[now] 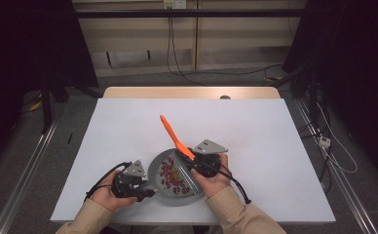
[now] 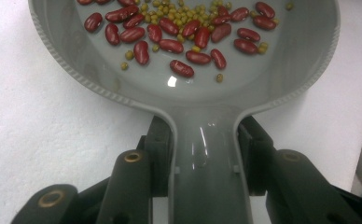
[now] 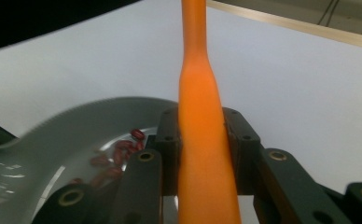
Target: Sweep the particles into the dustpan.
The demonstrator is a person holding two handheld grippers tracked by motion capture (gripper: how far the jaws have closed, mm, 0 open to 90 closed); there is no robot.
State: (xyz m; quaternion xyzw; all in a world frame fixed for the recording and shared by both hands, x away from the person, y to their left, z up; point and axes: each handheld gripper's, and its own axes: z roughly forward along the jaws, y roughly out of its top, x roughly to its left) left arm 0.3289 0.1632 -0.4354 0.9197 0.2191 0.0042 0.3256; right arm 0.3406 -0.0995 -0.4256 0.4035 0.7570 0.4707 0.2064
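On the white table (image 1: 128, 126), just ahead of both grippers, sits a grey pan (image 1: 158, 168) scattered with red beans (image 2: 170, 32) and smaller yellow-green ones (image 2: 170, 9). It looks like the stirring step: the pan is steadied on one side while an orange spatula (image 1: 175, 136) works the beans from the other, its handle slanting up and away. Next, I'd judge, the blade must sweep through the beans without flicking any over the rim.

The left gripper (image 1: 136, 185) has its jaws closed partway, clamped on either side of the pan handle (image 2: 207, 163). The right gripper (image 1: 201, 163), at the pan's far edge, is squeezed tight on the spatula's shaft, pads (image 3: 167, 140) pressed against both sides.
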